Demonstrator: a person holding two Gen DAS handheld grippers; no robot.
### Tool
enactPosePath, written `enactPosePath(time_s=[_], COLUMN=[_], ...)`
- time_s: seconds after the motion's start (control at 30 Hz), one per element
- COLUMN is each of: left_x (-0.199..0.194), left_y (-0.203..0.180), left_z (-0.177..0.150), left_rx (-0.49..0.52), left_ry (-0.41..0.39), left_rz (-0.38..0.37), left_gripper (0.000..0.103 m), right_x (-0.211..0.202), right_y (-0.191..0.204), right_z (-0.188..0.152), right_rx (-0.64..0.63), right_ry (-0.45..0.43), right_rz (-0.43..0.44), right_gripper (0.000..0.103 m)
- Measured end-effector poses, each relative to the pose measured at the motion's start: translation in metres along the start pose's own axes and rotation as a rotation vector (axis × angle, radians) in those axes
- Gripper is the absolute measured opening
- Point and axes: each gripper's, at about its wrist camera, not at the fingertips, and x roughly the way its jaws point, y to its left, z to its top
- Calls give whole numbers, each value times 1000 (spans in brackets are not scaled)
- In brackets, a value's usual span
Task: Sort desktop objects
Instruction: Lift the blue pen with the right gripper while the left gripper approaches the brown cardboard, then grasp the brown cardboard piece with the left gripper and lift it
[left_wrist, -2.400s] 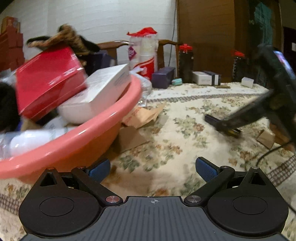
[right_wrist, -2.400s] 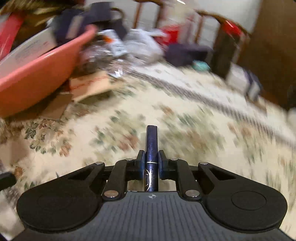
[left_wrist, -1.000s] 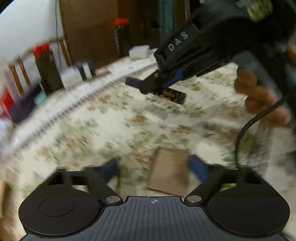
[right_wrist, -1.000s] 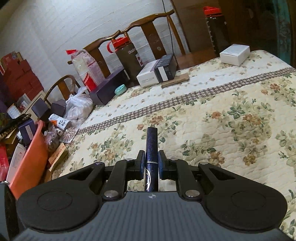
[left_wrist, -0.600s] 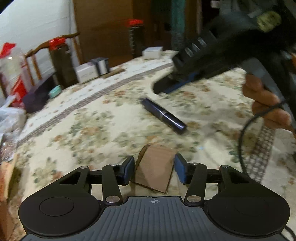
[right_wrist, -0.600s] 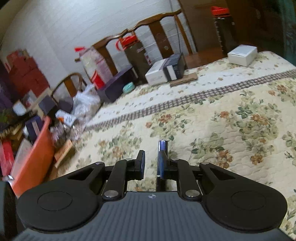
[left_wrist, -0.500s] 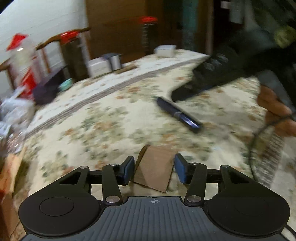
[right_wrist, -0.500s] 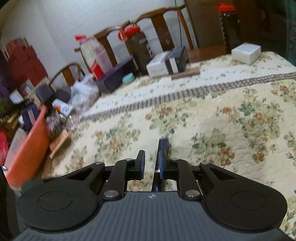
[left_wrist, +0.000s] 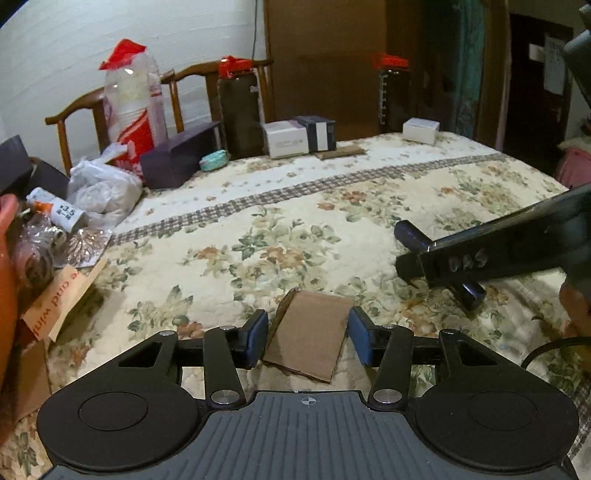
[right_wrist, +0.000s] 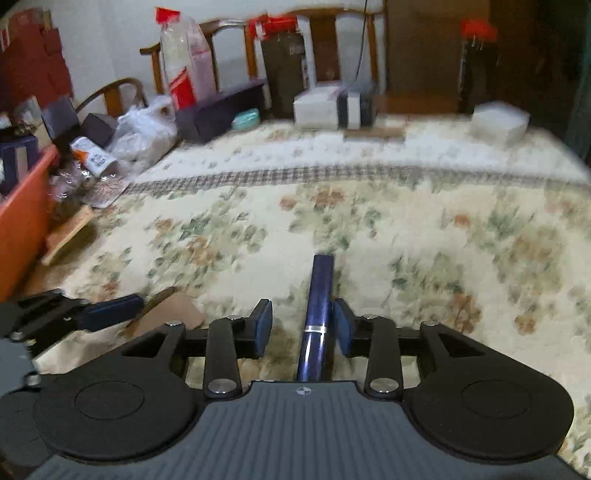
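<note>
Item: dark blue pen (right_wrist: 318, 314), lying on the floral quilt (right_wrist: 406, 229) at lower centre of the right wrist frame, between the fingers of my right gripper (right_wrist: 301, 326), which are standing apart with a clear gap on the left side; whether the right pad is touching I cannot tell. Long axis is running straight up the frame, silver band near my gripper, far end pointing toward the boxes at top. Item: brown cardboard piece (left_wrist: 308, 341), lying flat at lower centre of the left wrist frame, bracketed by my left gripper (left_wrist: 308, 338), pads apart and not pressing it. I am judging the closure should be square and low.
</note>
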Motion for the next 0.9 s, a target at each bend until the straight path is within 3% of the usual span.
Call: enactPosePath(time_s=[0.13, 0.23, 0.43, 0.9], left_x=[-1, -4, -13, -26], left_y=[4, 10, 25, 35], left_z=[-2, -3, -1, 4], left_rx=[-25, -46, -100, -127], left_ry=[-5, -5, -20, -65], left_rz=[-11, -9, -26, 9], left_gripper=[47, 46, 46, 46], right_x=[-2, -5, -13, -19], right_y=[5, -6, -8, 12], right_z=[-3, -2, -2, -8], right_rx=[30, 116, 161, 102], right_ry=[-11, 2, -2, -9], right_rz=[-69, -15, 72, 139], right_gripper=[16, 16, 16, 16])
